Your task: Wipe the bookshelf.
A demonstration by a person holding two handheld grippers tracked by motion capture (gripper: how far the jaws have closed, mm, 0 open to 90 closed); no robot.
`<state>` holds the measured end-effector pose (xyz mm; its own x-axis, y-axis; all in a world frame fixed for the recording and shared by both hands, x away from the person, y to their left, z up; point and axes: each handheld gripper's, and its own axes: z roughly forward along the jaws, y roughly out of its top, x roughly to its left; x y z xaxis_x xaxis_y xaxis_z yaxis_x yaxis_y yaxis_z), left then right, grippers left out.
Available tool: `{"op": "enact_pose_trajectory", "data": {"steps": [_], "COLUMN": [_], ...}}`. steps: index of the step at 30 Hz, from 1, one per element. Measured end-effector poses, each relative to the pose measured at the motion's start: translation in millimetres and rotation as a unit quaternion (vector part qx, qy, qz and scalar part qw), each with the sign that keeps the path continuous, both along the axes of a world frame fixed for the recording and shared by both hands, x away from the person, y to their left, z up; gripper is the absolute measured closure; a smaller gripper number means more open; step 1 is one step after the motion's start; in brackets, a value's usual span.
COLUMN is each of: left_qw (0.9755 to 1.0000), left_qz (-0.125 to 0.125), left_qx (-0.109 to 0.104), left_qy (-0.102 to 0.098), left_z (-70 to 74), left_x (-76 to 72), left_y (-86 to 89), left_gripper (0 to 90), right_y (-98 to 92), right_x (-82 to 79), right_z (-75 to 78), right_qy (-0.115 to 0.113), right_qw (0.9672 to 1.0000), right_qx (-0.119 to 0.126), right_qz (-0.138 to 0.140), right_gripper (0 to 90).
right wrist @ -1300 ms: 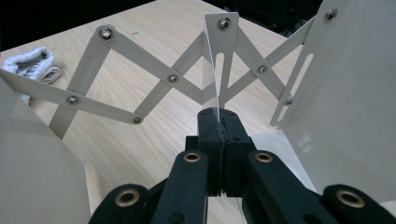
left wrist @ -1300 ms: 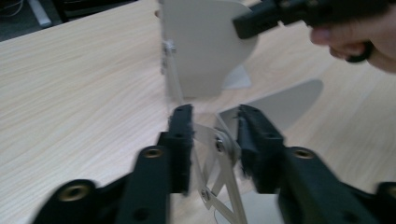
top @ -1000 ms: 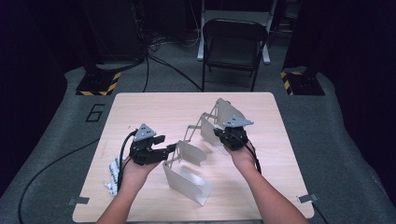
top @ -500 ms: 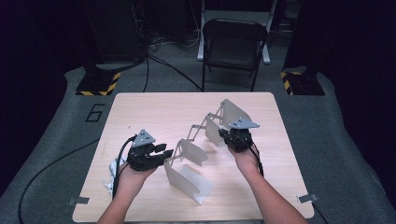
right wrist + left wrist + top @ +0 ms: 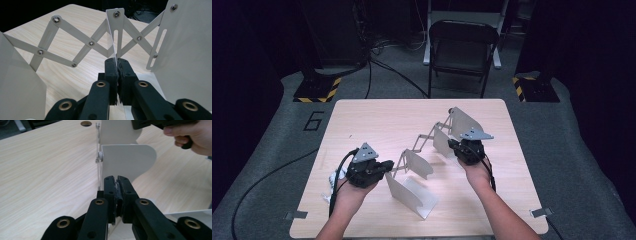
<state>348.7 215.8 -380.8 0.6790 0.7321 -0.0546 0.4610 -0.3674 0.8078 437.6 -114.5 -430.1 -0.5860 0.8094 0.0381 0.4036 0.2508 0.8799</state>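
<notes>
We see a wooden table [image 5: 377, 120] with a white metal book rack [image 5: 427, 150] standing on it. The rack has flat white plates, and thin crossed bars [image 5: 82, 47] join them like a folding gate. It stretches from near the middle front of the table up toward the far right.

We see the left gripper [image 5: 382, 167] near the front left part of the table, held in the person's left hand [image 5: 352, 192]. Its jaws have just been closing. In the left gripper view the left gripper [image 5: 117, 187] has its two black jaws pressed tight on the thin edge of a white plate [image 5: 127, 160]. That plate stands upright just past the jaws. The closest plate [image 5: 409, 192] has a flat foot on the table, just beside this gripper.

We see the right gripper [image 5: 459, 147] farther back and to the right, held in the person's right hand [image 5: 477, 170]. In the right gripper view the right gripper [image 5: 117, 67] has its jaws closed tight on another thin plate edge [image 5: 113, 35], which stands straight up between them. The crossed bars spread out to both sides behind it. A big white plate [image 5: 187, 45] stands close on the right side of that view.

Behind the table we see a dark folding chair [image 5: 462, 50] on the grey floor.
</notes>
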Motion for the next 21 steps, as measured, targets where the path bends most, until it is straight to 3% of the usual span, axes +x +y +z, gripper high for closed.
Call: {"op": "enact_pose_trajectory", "data": {"steps": [6,13,21], "left_qw": [0.9998,0.9998,0.9998], "left_qz": [0.009,0.020,0.016], "left_qx": [0.014,-0.008,-0.001], "left_qy": [-0.006,-0.003,-0.007], "left_z": [0.3,-1.5,-1.2], "left_x": [13.9,38.6,53.5], "left_y": [7.5,21.7,24.5], "left_gripper": [88.5,87.5,84.3], "right_y": [-8.8,-24.0,-27.4], "right_x": [-8.2,-26.9,-54.7], "right_z": [-1.4,-5.4,-8.3], "right_qy": [0.002,0.009,-0.001], "right_qw": [0.9999,0.9987,0.9978], "right_qx": [0.011,0.041,0.047], "right_qz": [-0.012,-0.027,-0.046], "right_gripper": [87.4,87.3,87.0]}}
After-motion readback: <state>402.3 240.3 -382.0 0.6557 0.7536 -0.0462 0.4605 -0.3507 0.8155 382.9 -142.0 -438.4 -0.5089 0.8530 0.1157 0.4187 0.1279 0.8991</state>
